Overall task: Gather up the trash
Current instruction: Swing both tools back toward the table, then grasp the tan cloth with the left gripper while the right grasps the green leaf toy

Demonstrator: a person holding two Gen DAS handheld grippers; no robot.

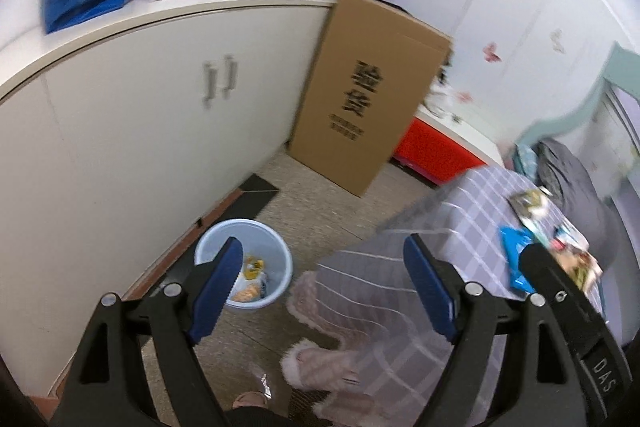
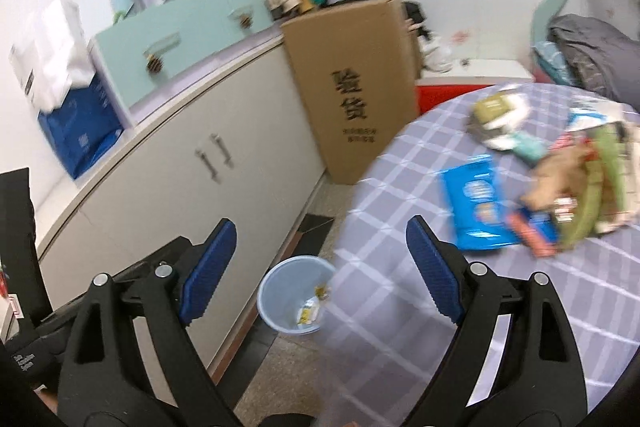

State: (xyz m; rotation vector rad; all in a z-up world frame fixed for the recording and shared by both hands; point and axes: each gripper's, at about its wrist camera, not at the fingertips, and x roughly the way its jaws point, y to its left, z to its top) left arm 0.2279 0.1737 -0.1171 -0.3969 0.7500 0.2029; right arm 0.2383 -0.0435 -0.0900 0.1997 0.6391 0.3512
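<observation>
In the left wrist view, the left hand-held gripper (image 1: 324, 291) stands with its blue-padded jaws wide apart and nothing between them. Past its left finger, a pale blue bin (image 1: 244, 263) sits on the speckled floor (image 1: 340, 203), close to the white cabinet (image 1: 140, 131). Inside the bin lie a few wrappers, yellow and orange among them (image 1: 252, 277). To the right, a grey checked cloth covers the counter (image 1: 460, 227) and hangs down its side. On top, near the far edge, lies a blue packet (image 1: 516, 251) with other printed wrappers (image 1: 532, 207) beside it. A tall cardboard box (image 1: 372, 87) leans against the end of the cabinet. A pink fluffy slipper (image 1: 304, 363) and a clear scrap of wrapper (image 1: 262, 385) are on the floor near the bottom edge.

In the right wrist view, the right hand-held gripper (image 2: 320, 267) is likewise spread wide and empty. The bin (image 2: 296, 295) shows between its fingers, standing on the floor just beside the counter's hanging cloth (image 2: 420, 227), with a few small wrappers at its bottom. On the counter, a blue packet (image 2: 476, 203) lies flat, and to its right a blurred heap of mixed wrappers (image 2: 584, 187) is piled. The cardboard box (image 2: 356, 87) stands behind, against the cabinet (image 2: 180, 179).
</observation>
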